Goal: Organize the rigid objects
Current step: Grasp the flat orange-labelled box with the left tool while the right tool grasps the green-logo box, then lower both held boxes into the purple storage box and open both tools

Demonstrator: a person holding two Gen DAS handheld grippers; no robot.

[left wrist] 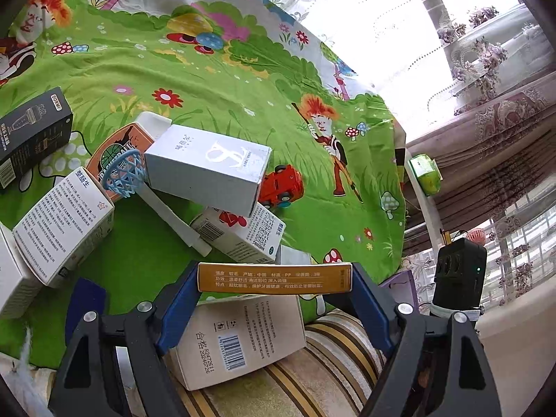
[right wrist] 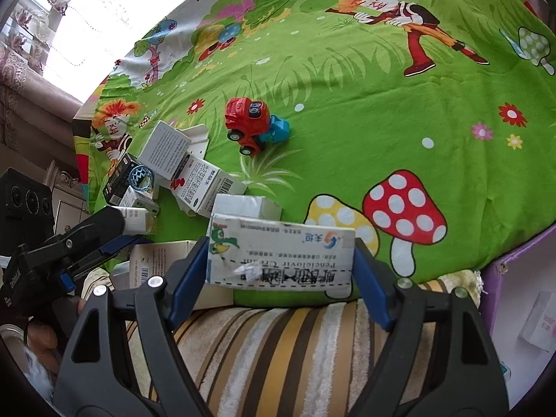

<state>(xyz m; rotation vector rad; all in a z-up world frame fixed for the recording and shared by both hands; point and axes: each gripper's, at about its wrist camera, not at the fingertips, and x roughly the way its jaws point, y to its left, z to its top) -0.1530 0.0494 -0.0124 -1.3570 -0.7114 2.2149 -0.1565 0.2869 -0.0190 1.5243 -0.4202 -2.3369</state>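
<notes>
1. Left wrist view: the left gripper (left wrist: 274, 279) has its blue pads pressed against the two ends of a long yellow-brown box (left wrist: 274, 278), which it holds crosswise, clear of the green cartoon sheet (left wrist: 215, 80)
2. Just below the held box lies a white carton with a barcode (left wrist: 239, 340), partly on the sheet and partly on a striped cushion (left wrist: 330, 358)
3. Farther out is a heap of cartons: a white box with a silver letter (left wrist: 208, 166) tilts on top of a medicine box with blue print (left wrist: 243, 232), and a toy basketball hoop (left wrist: 125, 173) with a white post leans between them
4. A dark box (left wrist: 31, 139) lies at the left edge, a white text-covered box (left wrist: 66, 226) is near it, and a red toy car (left wrist: 281, 187) stands just behind the heap
5. Right wrist view: the right gripper (right wrist: 281, 260) is clamped on a white cream box with a green cartoon figure (right wrist: 281, 253), its pads touching both ends; no earlier picture shows how it got there
6. Another white box (right wrist: 243, 206) lies directly behind the held one on the sheet
7. The red car, touching a blue toy (right wrist: 278, 128), stands well apart up the sheet, and the carton heap is to the left
8. The left gripper shows at the left edge, with a purple box wall (right wrist: 514, 264) at the right
</notes>
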